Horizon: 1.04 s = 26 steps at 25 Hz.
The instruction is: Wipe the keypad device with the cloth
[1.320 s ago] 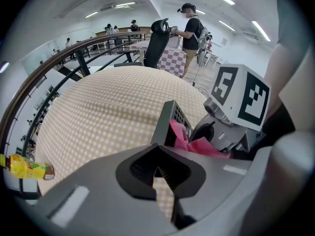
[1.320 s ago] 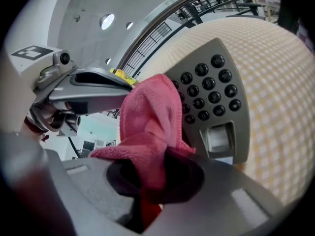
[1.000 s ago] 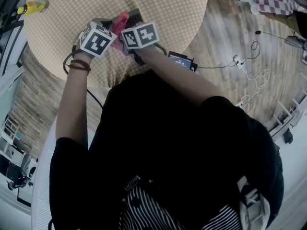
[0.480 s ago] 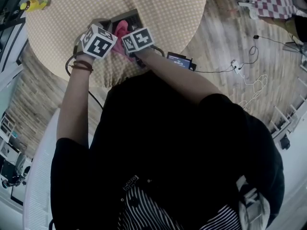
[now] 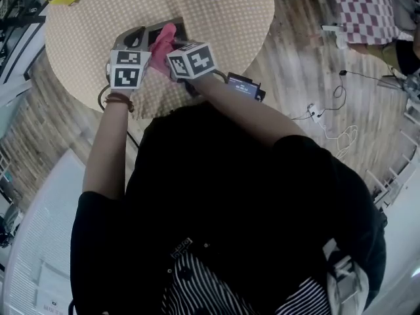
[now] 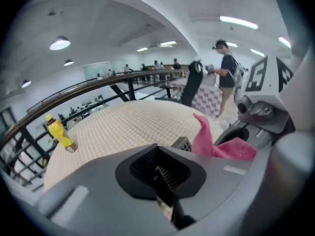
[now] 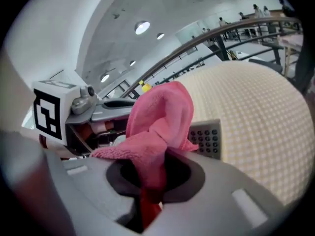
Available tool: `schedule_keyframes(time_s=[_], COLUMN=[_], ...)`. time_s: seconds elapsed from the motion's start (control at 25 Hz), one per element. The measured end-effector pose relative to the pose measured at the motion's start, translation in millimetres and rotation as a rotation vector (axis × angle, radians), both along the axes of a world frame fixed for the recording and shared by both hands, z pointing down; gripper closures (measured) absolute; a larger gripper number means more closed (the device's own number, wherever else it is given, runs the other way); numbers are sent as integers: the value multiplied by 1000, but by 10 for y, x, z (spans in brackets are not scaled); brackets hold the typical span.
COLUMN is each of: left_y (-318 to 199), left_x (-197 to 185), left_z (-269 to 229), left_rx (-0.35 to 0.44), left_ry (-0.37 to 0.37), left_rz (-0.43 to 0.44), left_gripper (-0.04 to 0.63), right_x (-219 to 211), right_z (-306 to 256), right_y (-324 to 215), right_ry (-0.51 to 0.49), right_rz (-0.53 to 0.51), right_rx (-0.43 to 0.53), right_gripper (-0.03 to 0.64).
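Far off to the left of my left gripper (image 6: 165, 177), a yellow bottle (image 6: 58, 132) stands near the edge of the round checked table (image 5: 197, 5), well apart from the work. The left gripper's jaws are drawn together and I can make out nothing pinched between them. It sits low, just beside the job, perhaps bracing, though I cannot confirm that it touches anything.

Just ahead of it and to its right, a corner of the keypad device (image 7: 206, 139) peeks over the gripper's body, with the cloth (image 7: 160, 117) bunched up next to it. The device lies flat on the table between the two grippers' fronts.

My right gripper (image 7: 147, 200) is clamped on the pink cloth. One end runs down between its jaws, and the rest billows up and forward, draping over the near part of the keypad device. The rows of keys beyond its jaws, on their right side, are uncovered.

I judge the wipe to be under way, not finished. The cloth is held and lies on the device. How much has been cleaned I cannot tell, and the bare keys to the right look like the stretch left to cover.
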<state>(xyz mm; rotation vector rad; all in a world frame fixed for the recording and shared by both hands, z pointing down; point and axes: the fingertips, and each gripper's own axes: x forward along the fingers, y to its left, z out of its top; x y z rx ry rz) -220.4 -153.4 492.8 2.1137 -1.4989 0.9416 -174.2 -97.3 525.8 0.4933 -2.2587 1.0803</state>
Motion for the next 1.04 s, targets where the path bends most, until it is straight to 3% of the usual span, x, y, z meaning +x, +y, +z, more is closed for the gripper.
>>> schedule_keyframes(time_s=[0.12,0.2,0.32,0.48,0.56,0.68,0.84,0.92,1.04], left_y=[196,447,847,1183,1349,1566,1605,1815,2238], left_x=[134,262,263,230,294,281,393,275,-236], left_z=[-479,-794,-1089,-1208,-1249,-1240,-1297,-1259,-1062], left_rx=[96,150,207,266,305,339,325,327,343], left_ry=[220,341,431,460,471,418,372,360,341], left_rz=[-175,-247,-312,-421,-431,-409,-456,-462,-496], left_gripper=[598,598,598,598,600,600,600,600,600], right_x=[290,497,587,511,454,249,251,85,-389], right_z=[-465,-733,-1022,-1318,-1421,-1498,-1593,-1524,-1291], right_y=[-46,31,210,464,609,747,682,869,1319], right_ry=[-45,-82,-127,-171,-191,-236,-261,-253,-251], right_rz=[-22,-35,-54,-98,-119,-171,-191,-194,-211], right_rx=[145,182,196,247,280,307,313,311,306], right_gripper=[555,555,555,555,555,555,555,555,555])
